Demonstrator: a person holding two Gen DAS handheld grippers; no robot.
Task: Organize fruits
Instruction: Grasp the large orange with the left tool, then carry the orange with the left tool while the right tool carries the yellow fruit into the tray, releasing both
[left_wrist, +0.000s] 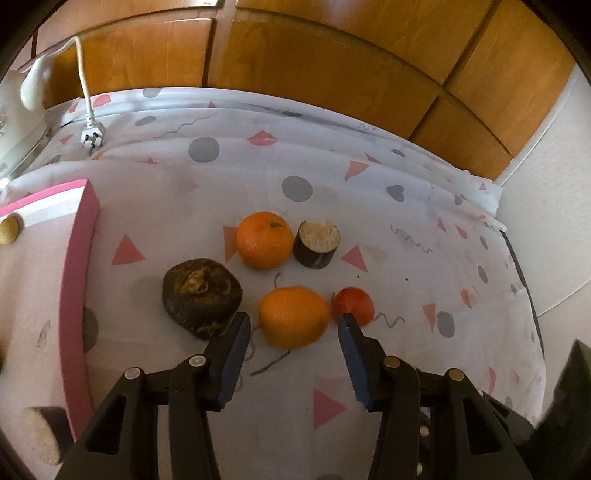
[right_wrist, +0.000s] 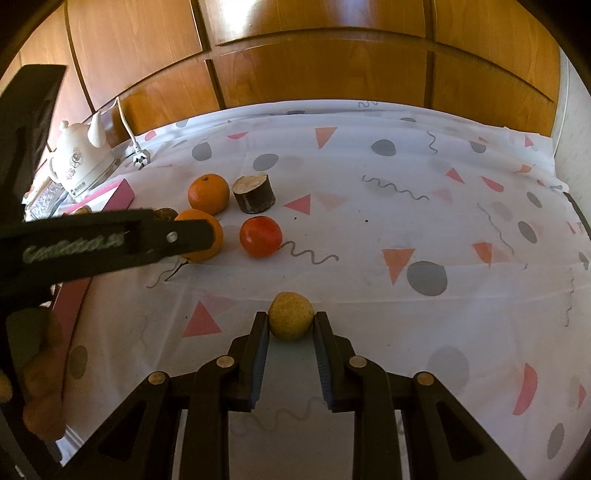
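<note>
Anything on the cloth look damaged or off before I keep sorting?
Yes. The dark, wrinkled fruit left of the near orange has a sunken, brownish torn patch on top and looks spoiled. The dark cut stump piece beside the far orange shows a pale sliced face. Nothing looks spilled.

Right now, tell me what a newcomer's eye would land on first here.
The bright oranges and red tomato stand out mid-cloth, the left gripper open around the near orange. The right gripper pinches a small yellow fruit nearer the camera. A pink tray lies at the left.
</note>
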